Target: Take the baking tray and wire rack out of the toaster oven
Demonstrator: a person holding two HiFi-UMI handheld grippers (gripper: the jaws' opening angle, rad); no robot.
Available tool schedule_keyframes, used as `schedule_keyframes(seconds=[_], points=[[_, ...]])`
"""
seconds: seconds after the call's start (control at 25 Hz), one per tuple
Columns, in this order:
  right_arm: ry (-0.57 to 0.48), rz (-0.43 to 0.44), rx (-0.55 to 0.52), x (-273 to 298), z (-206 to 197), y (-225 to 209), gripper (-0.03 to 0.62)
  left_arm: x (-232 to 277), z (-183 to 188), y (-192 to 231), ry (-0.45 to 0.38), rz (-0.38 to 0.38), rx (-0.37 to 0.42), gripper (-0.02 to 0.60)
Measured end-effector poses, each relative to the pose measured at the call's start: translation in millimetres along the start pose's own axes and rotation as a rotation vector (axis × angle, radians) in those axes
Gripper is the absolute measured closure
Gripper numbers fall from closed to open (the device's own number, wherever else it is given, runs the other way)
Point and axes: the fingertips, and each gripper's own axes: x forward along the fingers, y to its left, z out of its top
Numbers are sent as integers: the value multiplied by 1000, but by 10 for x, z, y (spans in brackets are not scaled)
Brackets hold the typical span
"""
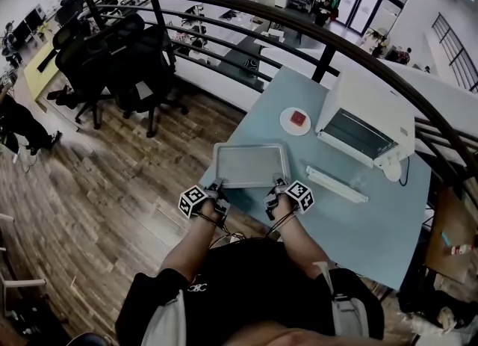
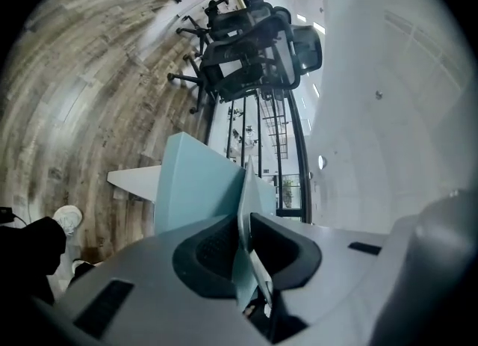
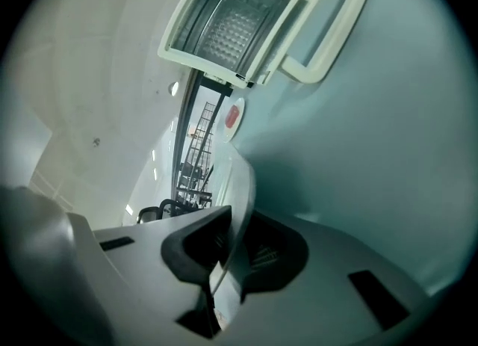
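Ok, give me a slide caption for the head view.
Left hand-held gripper and right hand-held gripper hold the baking tray's near edge beside the open toaster oven.

1. The baking tray (image 1: 250, 165) is a plain, dull silver-grey.
2. The table (image 1: 358, 225) is a pale blue-green with no pattern.
3. The toaster oven (image 1: 370, 116) is white, and its open front is dark.
4. The plate (image 1: 296, 121) is white with a red piece (image 1: 298, 119) at its centre.
5. The left gripper (image 1: 218, 186) and right gripper (image 1: 278, 186) are light grey with black pads. Each carries a cube of black-and-white square markers.
6. The floor (image 1: 112, 187) is brown wood-grain planking. The office chairs (image 1: 119, 68) and the railing (image 1: 224, 1) are black.
7. The person's shirt (image 1: 239, 285) is black.
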Motion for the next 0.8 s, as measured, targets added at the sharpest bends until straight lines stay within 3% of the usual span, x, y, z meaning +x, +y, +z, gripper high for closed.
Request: schedule_keyframes(seconds=[0.2, 0.44, 0.56, 0.8], points=[[24, -52, -22, 26, -62, -161, 536, 9, -6, 69, 21, 44, 59, 518], [32, -138, -57, 55, -39, -283, 514, 69, -67, 83, 80, 133, 254, 518], [29, -200, -129, 58, -17, -302, 488, 83, -79, 87, 87, 165, 296, 511], [4, -313, -336, 43, 88, -265, 413, 75, 42, 19, 25, 162, 387, 499]])
